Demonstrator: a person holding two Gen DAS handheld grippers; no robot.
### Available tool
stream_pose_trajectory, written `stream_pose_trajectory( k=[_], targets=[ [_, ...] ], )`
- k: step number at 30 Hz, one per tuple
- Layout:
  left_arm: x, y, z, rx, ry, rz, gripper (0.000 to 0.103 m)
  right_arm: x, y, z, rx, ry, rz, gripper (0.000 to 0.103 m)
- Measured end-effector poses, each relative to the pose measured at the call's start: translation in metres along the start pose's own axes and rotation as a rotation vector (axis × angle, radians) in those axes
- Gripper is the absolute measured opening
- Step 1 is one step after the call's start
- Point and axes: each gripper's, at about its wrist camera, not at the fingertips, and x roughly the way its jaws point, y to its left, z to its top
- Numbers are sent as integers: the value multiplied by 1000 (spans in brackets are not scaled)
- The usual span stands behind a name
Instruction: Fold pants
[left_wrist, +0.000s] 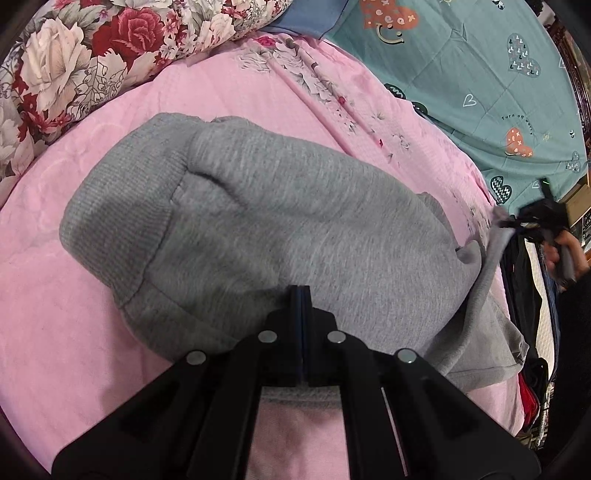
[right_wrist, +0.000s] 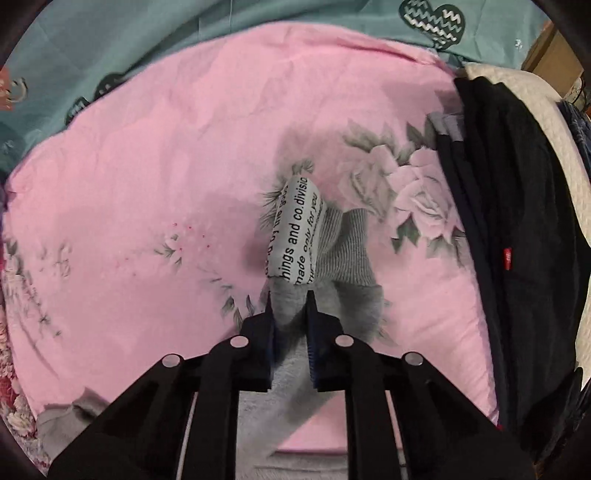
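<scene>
Grey sweatpants (left_wrist: 288, 221) lie on the pink bedsheet (left_wrist: 74, 295), with a ribbed cuff at the left end. My left gripper (left_wrist: 300, 290) is shut on the near edge of the pants, its fingers pressed together over the fabric. My right gripper (right_wrist: 290, 295) is shut on the pants' other end (right_wrist: 291, 310), where a ribbed cuff and a grey label with black lettering (right_wrist: 295, 229) stick out past the fingertips. The right gripper also shows in the left wrist view (left_wrist: 517, 223), holding that end up at the far right.
A floral quilt (left_wrist: 92, 55) lies at the back left and a teal heart-print blanket (left_wrist: 480, 74) at the back right. Dark folded clothes (right_wrist: 517, 240) are stacked at the bed's right edge on a white cover (right_wrist: 546, 122).
</scene>
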Motion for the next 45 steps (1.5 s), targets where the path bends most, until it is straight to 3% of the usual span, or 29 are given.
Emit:
stream_pose_trajectory(
  k=[3,8,12,16,18,20,23,25,26,33,34,35,36,40,43,45],
  targets=[
    [0,0,-1,-4,-3,-2,3,-54,-48,-30,25,-73,94,11],
    [-1,1,-2,-10,-6,-5,3,-118,-135,-125,78,-183,227,11],
    [-1,1,-2,-14,-4,-8,3,-100,-186,-215,180,-196,285,11],
    [-1,-1,-2,-5,-4,6,3,-41,-223,-267,298,-136,338,11],
    [-1,-2,-2,-3,-6,12,3,-22,-239,-286,364,-149,434,8],
    [-1,-3,-2,-5,-8,13,3,-23,-245,-292,388,-176,498,12],
    [-2,-1,-3,-18,-13,7,3,-33,-248,-290,370,-179,495,21],
    [-3,0,-3,-26,-16,4,3,-41,-254,-292,366,-188,388,62],
    [-3,0,-4,-28,-17,4,3,-42,-257,-291,375,-204,380,64],
    [-3,0,-4,-28,-15,8,3,-7,-270,-278,428,-117,607,64],
    [-3,0,-4,-30,-16,5,3,-6,-272,-276,440,-140,614,46],
    [-3,0,-4,-31,-16,4,3,-3,-273,-273,453,-148,602,23],
    [-4,0,-4,-31,-16,4,3,-2,-273,-271,461,-147,606,20],
    [-3,-1,-4,-28,-18,7,3,-27,-262,-266,388,-241,535,19],
    [-3,0,-4,-37,-17,-3,3,-13,-260,-266,394,-200,480,20],
    [-3,2,-4,-47,-14,-13,3,3,-267,-270,438,-184,507,23]
  ],
)
